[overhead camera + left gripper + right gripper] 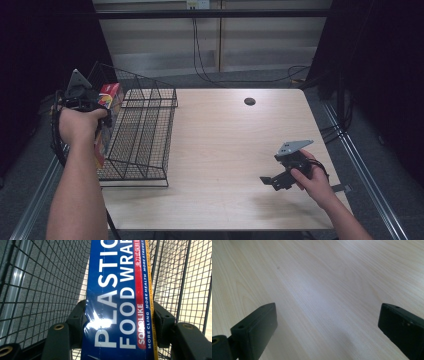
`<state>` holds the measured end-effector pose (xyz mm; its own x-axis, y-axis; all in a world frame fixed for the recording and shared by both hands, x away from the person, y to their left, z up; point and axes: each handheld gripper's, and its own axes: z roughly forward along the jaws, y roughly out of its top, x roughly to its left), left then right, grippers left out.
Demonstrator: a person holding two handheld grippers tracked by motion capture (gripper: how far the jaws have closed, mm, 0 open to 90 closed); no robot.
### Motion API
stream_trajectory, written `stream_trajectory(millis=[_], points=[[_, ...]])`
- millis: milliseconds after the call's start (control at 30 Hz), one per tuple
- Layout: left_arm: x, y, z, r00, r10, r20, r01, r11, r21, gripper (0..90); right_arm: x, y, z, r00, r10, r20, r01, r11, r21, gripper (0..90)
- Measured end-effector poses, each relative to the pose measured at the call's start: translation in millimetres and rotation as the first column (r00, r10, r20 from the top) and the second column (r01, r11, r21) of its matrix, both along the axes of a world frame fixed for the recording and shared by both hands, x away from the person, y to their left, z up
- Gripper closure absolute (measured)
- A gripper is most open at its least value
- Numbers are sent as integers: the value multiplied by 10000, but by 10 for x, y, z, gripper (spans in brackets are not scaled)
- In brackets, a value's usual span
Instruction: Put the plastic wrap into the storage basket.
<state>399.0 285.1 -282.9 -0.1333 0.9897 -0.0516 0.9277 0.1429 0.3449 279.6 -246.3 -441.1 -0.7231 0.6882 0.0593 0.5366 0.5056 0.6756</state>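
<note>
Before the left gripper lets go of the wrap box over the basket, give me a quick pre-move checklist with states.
1. Grip: left gripper shut on the long blue plastic food wrap box, a jaw on each side. ok.
2. Box over target: in the high view the box sits at the left end of the black wire basket; wire mesh surrounds it in the left gripper view. ok.
3. Box resting on the basket floor: cannot tell.
4. Right gripper out of the way: open, low over the bare light wooden table, far from the basket. ok.
5. Basket interior free of other items: none seen. ok.
</note>
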Motion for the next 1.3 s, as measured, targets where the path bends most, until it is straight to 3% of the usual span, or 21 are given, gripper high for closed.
stream_trajectory(millis=[400,533,867,933,1000,1300], points=[[38,-80,-39,9993,-276,-246,278,9996,91,411,2,3,-9,9999,67,-83,-67,10000,2,22],[36,-74,-30,9999,-114,-54,114,9999,70,408,5,0,-11,9999,72,-111,-72,10000,23,22],[21,-36,16,9999,-154,-42,154,9998,110,400,1,13,-18,9999,6,-110,-7,9999,-134,22],[14,-29,34,9999,-98,55,97,9999,133,391,4,11,-20,9999,94,-77,-94,9999,-107,22],[-3,-15,54,9992,-10,403,11,10000,-28,373,3,13,-19,10000,72,-64,-72,9999,-100,22],[27,-159,159,9960,-446,768,484,9976,-485,291,3,14,-27,9999,130,-97,-130,9999,-72,22]])
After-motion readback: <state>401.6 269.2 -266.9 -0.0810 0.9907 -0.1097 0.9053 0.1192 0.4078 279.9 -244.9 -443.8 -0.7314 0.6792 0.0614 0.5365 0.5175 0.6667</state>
